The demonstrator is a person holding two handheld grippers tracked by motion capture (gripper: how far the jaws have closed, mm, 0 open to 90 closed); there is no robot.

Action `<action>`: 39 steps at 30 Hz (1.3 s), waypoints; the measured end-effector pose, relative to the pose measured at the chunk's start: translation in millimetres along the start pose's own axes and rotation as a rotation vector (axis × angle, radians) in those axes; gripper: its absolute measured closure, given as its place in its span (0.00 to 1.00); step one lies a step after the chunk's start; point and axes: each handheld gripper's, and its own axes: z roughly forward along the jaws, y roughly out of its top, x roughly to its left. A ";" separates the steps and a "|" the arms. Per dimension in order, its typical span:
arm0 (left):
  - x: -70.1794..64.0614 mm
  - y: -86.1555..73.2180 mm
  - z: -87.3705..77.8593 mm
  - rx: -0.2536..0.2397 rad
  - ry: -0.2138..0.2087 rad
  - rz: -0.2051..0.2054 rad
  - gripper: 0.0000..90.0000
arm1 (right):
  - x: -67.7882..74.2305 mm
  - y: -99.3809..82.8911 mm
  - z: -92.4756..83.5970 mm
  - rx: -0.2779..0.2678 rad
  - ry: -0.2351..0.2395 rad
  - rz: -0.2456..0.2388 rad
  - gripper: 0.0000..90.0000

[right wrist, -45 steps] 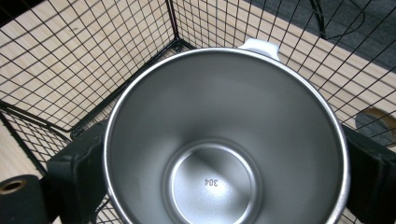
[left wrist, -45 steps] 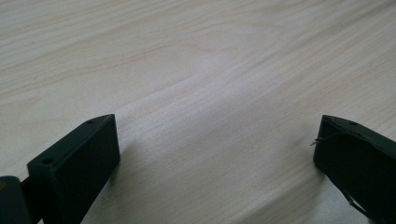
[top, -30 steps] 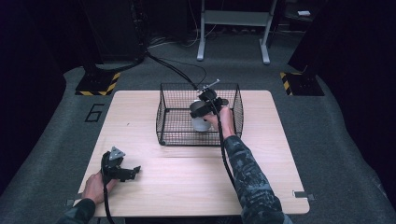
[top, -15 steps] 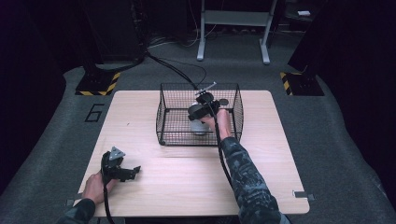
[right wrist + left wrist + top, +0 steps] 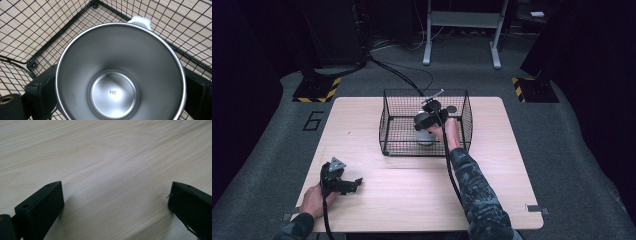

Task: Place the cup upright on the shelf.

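Inside the wire basket [image 5: 387,120], toward its right near part, sits a steel cup [image 5: 120,72] with a white handle [image 5: 140,20], mouth up, "304" stamped on its bottom. Right gripper [image 5: 428,119] reaches down over the basket rim, jaws on either side of the cup wall and clamped on it; that grip from above lets the cup go in or out without hitting the mesh. From the high view the cup looks low, at or close to the basket floor; can't tell if it's touching. My guess: cup is being set down in the basket, or just about to be let go.

Left gripper [image 5: 343,182] rests on the table [image 5: 512,150] at the near left, well apart from the basket, jaws wide apart, nothing between them but bare wood. Parked, out of the way.

Versus a second ago: right gripper and cup are lower in the basket; the cup's pale body was higher then. Left gripper hasn't moved. Basket same spot.
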 end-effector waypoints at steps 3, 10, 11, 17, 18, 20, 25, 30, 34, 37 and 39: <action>-0.1 0.0 0.1 -0.002 0.000 -0.002 0.00 | 0.3 -2.5 -0.6 0.000 0.001 0.006 0.06; -0.2 0.0 0.2 -0.002 0.000 -0.003 0.00 | 5.1 -5.4 -0.5 0.016 -0.027 -0.023 0.06; -0.2 0.0 0.1 -0.002 0.002 -0.002 0.00 | 5.4 -5.4 -0.4 0.015 -0.029 -0.023 0.06; -0.2 0.0 0.0 -0.002 0.003 -0.002 0.00 | 7.2 -5.1 -1.1 0.035 -0.035 -0.037 0.06; -0.2 0.0 0.1 -0.002 0.000 -0.003 0.00 | 7.9 -5.0 -1.0 0.037 -0.037 -0.038 0.06; -0.1 0.0 0.2 -0.002 0.000 -0.002 0.00 | 8.6 -5.1 -1.0 0.036 -0.043 -0.036 0.06; -0.9 -0.1 0.8 -0.011 0.003 -0.014 0.00 | 9.0 -6.1 -1.6 0.030 -0.047 -0.026 0.06; -0.8 -0.1 0.9 -0.011 0.002 -0.014 0.00 | 7.9 -7.3 -2.9 0.027 -0.043 -0.007 0.01; -0.8 -0.1 0.9 -0.011 0.002 -0.013 0.00 | 6.0 -8.5 -7.9 -0.004 -0.020 0.009 0.00; -0.8 -0.1 0.8 -0.011 0.002 -0.013 0.00 | 6.9 -8.1 -16.1 -0.014 -0.009 0.017 0.00; -0.8 -0.1 0.7 -0.011 0.004 -0.012 0.00 | 7.1 -8.2 -22.0 -0.036 -0.012 0.007 0.00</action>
